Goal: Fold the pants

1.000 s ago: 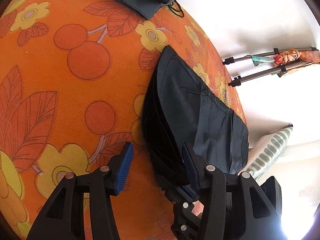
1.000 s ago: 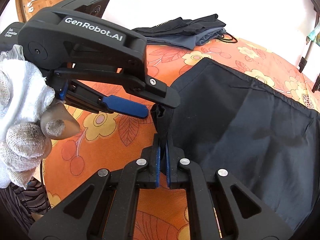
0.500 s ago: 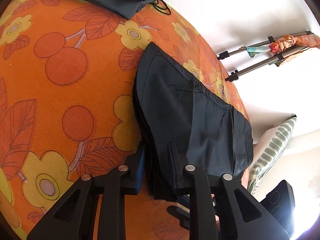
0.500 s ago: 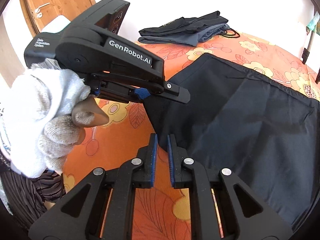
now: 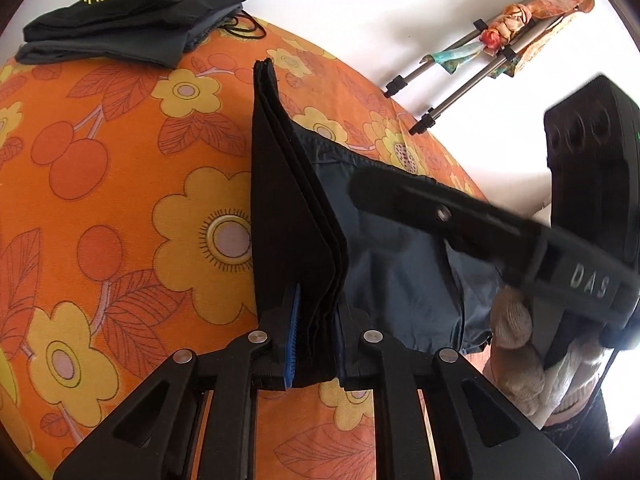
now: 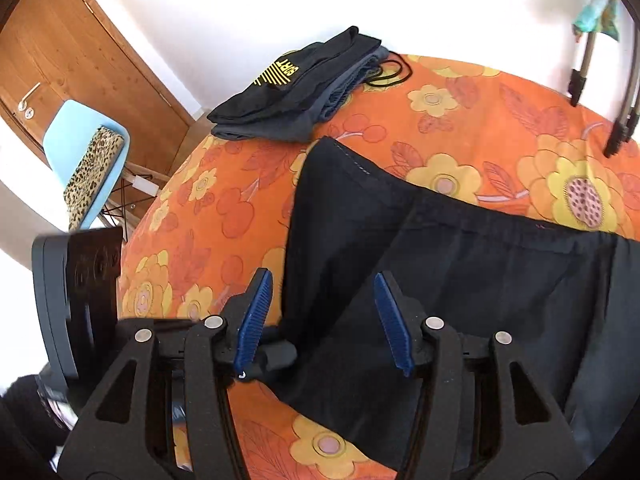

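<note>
Dark navy pants (image 5: 384,264) lie folded on an orange flowered cloth (image 5: 120,184). My left gripper (image 5: 316,344) is shut on the stacked near edge of the pants and lifts it, so the layers stand up like a ridge (image 5: 280,184). My right gripper (image 6: 324,320) is open above the pants (image 6: 460,264), holding nothing; its blue pads (image 6: 256,316) stand wide apart. The right gripper also shows in the left wrist view (image 5: 480,220), held by a gloved hand.
A stack of folded dark clothes (image 6: 304,88) lies at the far edge of the cloth, also in the left wrist view (image 5: 132,20). A drying rack (image 5: 480,60) stands by the wall. A blue chair (image 6: 88,160) and a wooden door (image 6: 60,60) are to the left.
My left gripper closed on the pants' edge and raised it. My right gripper let go of the fabric, opened wide and moved over the pants.
</note>
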Motion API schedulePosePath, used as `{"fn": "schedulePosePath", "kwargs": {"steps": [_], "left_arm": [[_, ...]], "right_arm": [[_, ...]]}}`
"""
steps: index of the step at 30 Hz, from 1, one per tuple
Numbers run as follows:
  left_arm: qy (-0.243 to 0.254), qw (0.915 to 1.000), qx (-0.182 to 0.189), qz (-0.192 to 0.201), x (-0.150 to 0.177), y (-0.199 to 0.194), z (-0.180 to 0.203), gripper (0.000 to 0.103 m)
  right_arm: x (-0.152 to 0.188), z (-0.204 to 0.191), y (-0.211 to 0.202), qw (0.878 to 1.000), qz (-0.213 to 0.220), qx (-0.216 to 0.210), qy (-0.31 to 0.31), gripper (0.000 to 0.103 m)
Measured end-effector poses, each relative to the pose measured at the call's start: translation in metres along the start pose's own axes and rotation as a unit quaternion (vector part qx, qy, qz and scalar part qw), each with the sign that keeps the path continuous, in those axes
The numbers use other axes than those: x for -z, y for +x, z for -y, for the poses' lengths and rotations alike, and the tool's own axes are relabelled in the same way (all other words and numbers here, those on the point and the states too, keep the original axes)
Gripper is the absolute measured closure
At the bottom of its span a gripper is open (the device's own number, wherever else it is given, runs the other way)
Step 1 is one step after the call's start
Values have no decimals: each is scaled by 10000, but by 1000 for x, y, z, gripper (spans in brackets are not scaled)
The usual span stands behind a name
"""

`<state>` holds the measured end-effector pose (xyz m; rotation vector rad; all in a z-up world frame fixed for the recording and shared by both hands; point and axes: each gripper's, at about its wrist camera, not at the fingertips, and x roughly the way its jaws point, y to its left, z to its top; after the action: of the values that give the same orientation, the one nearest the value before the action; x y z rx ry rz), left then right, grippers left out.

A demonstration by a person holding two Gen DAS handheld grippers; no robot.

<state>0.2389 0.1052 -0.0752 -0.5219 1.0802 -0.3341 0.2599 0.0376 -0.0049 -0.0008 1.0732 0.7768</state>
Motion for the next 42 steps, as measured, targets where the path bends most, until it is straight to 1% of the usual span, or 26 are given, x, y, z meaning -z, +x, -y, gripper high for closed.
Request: {"fn": "schedulePosePath", "kwargs": {"steps": [1, 2, 4, 5, 6, 7, 8, 9, 12, 15, 16, 17, 18, 21, 22, 23, 27, 31, 35, 38, 42], "left_arm": [[9, 10000, 5, -5, 0, 1, 1, 90], [18, 10000, 9, -14, -1, 2, 1, 90], [72, 10000, -1, -21, -1, 3, 3, 90], [88, 10000, -13, -24, -1, 4, 4, 90], [85, 10000, -7, -35, -1, 5, 4, 90], [88, 10000, -2, -46, -1, 5, 4, 91], [92, 9999, -14, -43, -2, 5, 3, 91], [97, 9999, -34, -27, -2, 5, 4, 91], [214, 9997, -135, 48, -1, 4, 7, 91], [611, 9965, -523, 209, 4, 2, 19, 90], [766, 9943, -702, 226, 7, 3, 24, 83], [904, 9920, -847, 236, 10, 5, 28, 78], [952, 9912, -888, 236, 13, 8, 30, 78], [798, 9929, -847, 233, 16, 11, 26, 78], [752, 9934, -822, 265, 15, 11, 26, 81], [731, 9935, -813, 308, 12, 12, 25, 87], [756, 9936, -605, 588, 5, 0, 35, 92], [1001, 9908, -339, 849, 9, -17, 63, 92], [1074, 9888, -37, 1040, 5, -25, 91, 92], [1304, 9861, 54, 1032, 1, -20, 118, 93], [1530, 9840, 101, 909, -2, 3, 155, 94]], "right_arm": [[-8, -3, 9, 9998, -183, -106, 18, 47], [-13, -5, 18, 9994, -321, -111, 35, 47], [-20, -11, 35, 9986, -525, 66, -30, 47], [-22, -12, 45, 9978, -651, 145, -45, 50], [-24, -12, 53, 9969, -754, 190, -62, 55], [-25, -13, 60, 9960, -864, 210, -81, 71], [-26, -11, 67, 9951, -956, 251, -78, 92], [-25, -11, 70, 9945, -1007, 283, -61, 97], [-24, -6, 69, 9952, -942, 270, 42, 99], [-26, -1, 65, 9958, -867, 197, 207, 99], [-27, -1, 63, 9961, -839, 201, 208, 99], [-27, -3, 60, 9963, -806, 205, 204, 99], [-28, -3, 58, 9966, -766, 208, 205, 99], [-29, -5, 48, 9975, -646, 167, 223, 100], [-30, -6, 46, 9977, -619, 140, 239, 100], [-30, -5, 44, 9979, -584, 119, 261, 100], [-32, -1, 26, 9987, -349, -4, 381, 100], [-39, 6, -4, 9985, -20, -186, 513, 100], [-43, 16, -41, 9976, 282, -320, 554, 100], [-45, 31, -70, 9966, 495, -292, 586, 100], [-42, 67, -108, 9946, 731, -154, 719, 100]]}}
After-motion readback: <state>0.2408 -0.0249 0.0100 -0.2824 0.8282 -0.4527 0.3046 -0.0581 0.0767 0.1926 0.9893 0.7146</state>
